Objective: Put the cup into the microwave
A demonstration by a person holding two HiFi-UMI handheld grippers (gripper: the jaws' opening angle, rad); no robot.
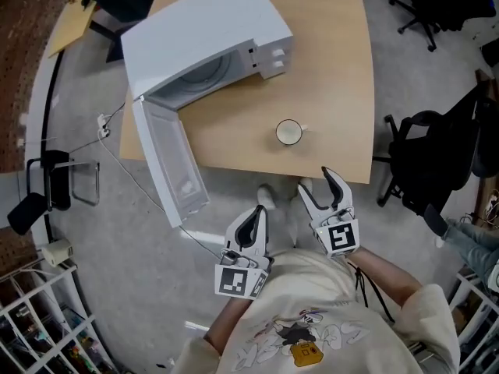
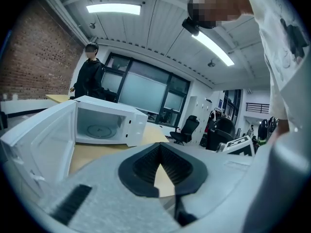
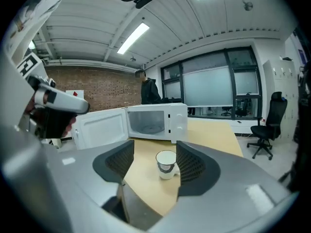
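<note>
Bright, even light from ceiling strip lamps [image 2: 114, 8]; faint shadows; both gripper views bulge, corners dark, foreground seemingly soft.

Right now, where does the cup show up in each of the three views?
Head view: cup just right of centre, on the table.
Left gripper view: not in it.
Right gripper view: cup low centre, framed between the right gripper's open jaws, untouched.
Shared landmark: the open white microwave, in all three.
</note>
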